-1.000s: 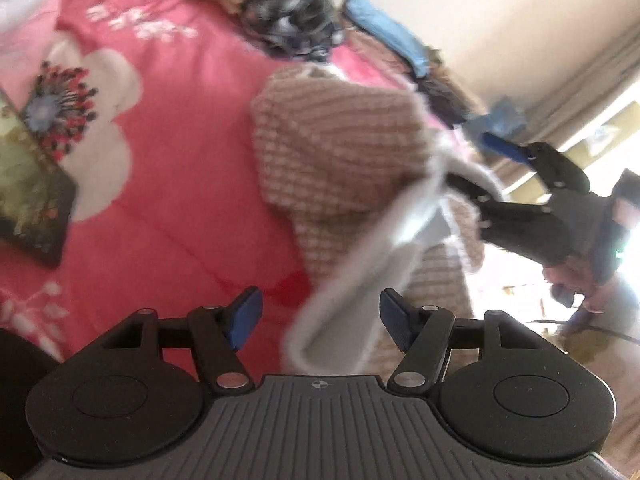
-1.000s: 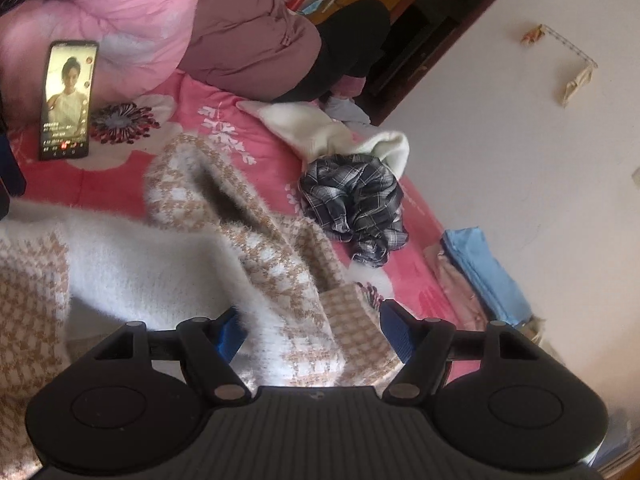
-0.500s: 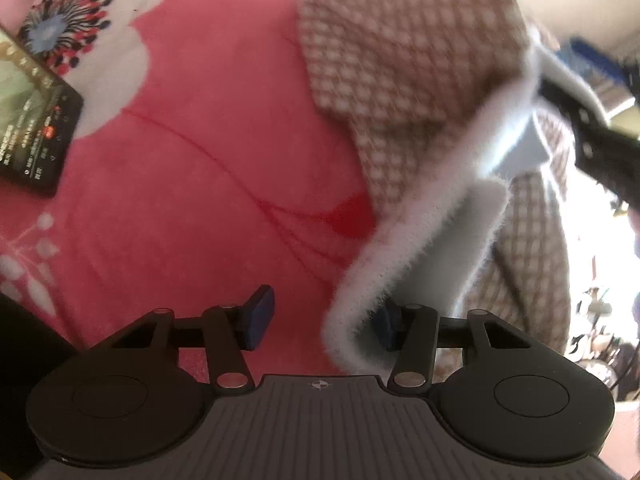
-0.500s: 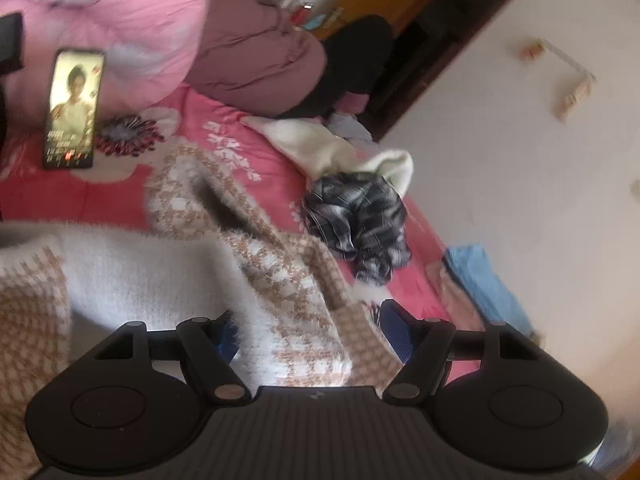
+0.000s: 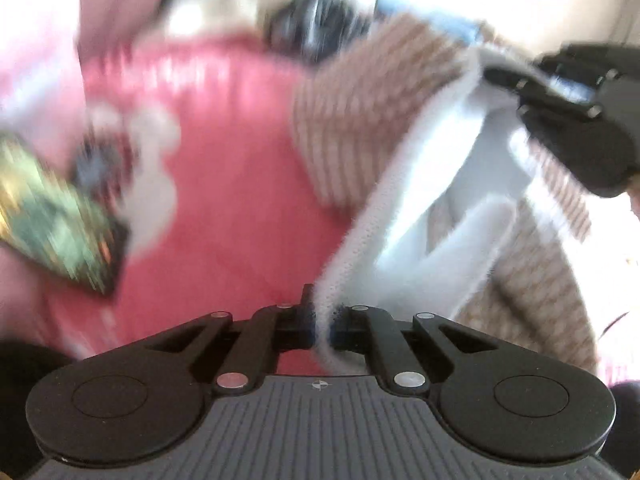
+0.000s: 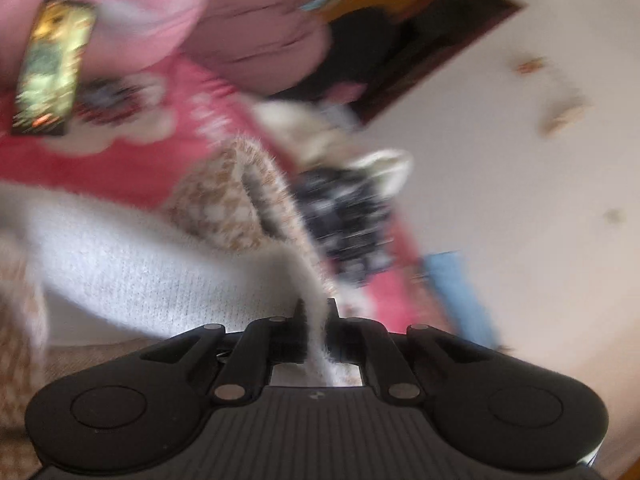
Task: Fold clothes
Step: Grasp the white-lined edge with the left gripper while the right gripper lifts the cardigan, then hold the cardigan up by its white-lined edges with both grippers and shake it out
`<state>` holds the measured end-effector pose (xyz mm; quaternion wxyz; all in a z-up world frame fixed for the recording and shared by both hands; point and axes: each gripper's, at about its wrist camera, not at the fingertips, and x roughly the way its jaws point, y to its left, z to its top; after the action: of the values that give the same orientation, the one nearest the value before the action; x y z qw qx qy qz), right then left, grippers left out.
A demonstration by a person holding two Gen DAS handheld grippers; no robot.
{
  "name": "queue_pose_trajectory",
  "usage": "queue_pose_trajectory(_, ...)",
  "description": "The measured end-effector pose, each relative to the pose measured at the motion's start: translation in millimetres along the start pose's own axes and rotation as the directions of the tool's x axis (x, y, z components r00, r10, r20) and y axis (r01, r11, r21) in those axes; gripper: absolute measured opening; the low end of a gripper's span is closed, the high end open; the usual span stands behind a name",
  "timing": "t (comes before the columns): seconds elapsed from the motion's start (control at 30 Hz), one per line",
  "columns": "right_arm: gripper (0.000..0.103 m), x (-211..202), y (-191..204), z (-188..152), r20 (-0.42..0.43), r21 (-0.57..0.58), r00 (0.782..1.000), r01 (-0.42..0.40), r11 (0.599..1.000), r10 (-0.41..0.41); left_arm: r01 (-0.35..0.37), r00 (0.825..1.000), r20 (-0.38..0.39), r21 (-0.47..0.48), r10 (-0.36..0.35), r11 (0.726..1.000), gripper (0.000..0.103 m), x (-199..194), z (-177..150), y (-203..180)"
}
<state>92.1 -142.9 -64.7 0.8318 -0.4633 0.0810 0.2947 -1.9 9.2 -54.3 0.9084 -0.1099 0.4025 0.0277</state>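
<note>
A fuzzy brown-and-white checked sweater with a white inner side hangs between both grippers above the pink bedspread. My left gripper is shut on its white ribbed edge. In the right wrist view my right gripper is shut on another white edge of the sweater, and the checked part trails back over the bed. The right gripper also shows at the upper right of the left wrist view, pinching the cloth. Both views are blurred by motion.
A phone with a lit screen lies on the bedspread at the left, also seen as the phone in the right wrist view. A dark plaid garment, a cream garment and a blue folded cloth lie further off. A person in pink sits behind.
Both grippers have shut on the sweater's white edges; a second ago their jaws stood open around it. The sweater is lifted and both cameras are swinging.
</note>
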Motion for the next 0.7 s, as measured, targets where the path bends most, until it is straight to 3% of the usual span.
queue_pose_trajectory(0.07, 0.004, -15.5, -13.4, 8.9, 0.025, 0.09, 0.994, 0.106, 0.99, -0.109, -0.011, 0.995, 0.098, 0.012, 0.01, 1.0, 0.004, -20.3, 13.0, -3.8)
queue_pose_trajectory(0.13, 0.003, -34.8, -30.6, 19.1, 0.05, 0.196, 0.978, 0.189, 0.962, -0.202, -0.026, 0.979, 0.202, 0.03, 0.02, 0.999, 0.004, -40.1, 30.5, -10.1)
queue_pose_trajectory(0.27, 0.003, -80.3, -64.0, 41.5, 0.097, 0.327, 0.928, 0.311, 0.892, -0.359, -0.057, 0.916, 0.401, 0.065, 0.026, 0.996, 0.004, -81.0, 64.0, -21.6)
queue_pose_trajectory(0.37, 0.003, -113.8, -85.7, 57.8, 0.134, 0.367, 0.886, 0.372, 0.853, -0.444, -0.07, 0.849, 0.529, 0.104, 0.005, 0.992, 0.004, -116.4, 83.8, -25.5)
queue_pose_trajectory(0.57, 0.003, -180.5, -128.5, 81.0, 0.199, 0.382, 0.771, 0.507, 0.773, -0.604, -0.1, 0.68, 0.729, 0.191, -0.073, 0.976, 0.004, -186.4, 120.2, -43.7)
queue_pose_trajectory(0.7, 0.003, -229.5, -158.6, 92.9, 0.235, 0.409, 0.7, 0.558, 0.722, -0.674, -0.103, 0.6, 0.79, 0.233, -0.126, 0.967, 0.004, -214.8, 130.7, -60.1)
